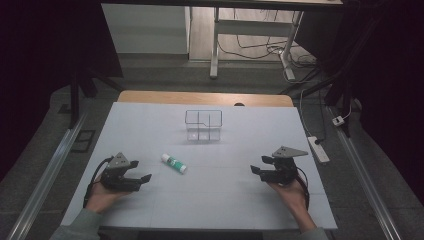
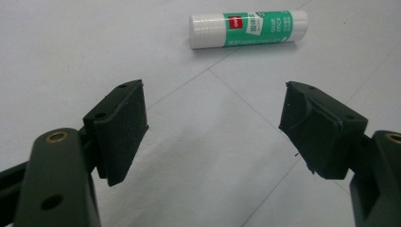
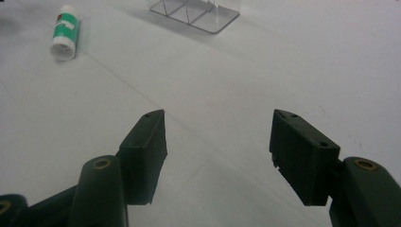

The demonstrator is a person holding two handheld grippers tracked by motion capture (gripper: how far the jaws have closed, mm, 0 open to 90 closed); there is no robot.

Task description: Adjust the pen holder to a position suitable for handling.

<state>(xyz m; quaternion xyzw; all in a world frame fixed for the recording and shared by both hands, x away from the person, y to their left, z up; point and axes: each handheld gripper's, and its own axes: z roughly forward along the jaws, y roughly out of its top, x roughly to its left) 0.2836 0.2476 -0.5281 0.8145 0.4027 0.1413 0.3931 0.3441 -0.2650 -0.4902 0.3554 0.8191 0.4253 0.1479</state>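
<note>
Glue stick: white cylindrical tube with green label (image 2: 248, 29), lying flat on the white table sheet (image 1: 150, 120), just ahead of the left gripper (image 1: 139, 171).
Left jaws: spread, empty.
Right gripper (image 1: 259, 165): jaws spread, empty, well apart from the stick.

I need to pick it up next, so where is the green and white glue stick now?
In the high view, the green and white glue stick lies on the white table, left of centre, just beyond the left claw and in front of the clear plastic divided box.
</note>
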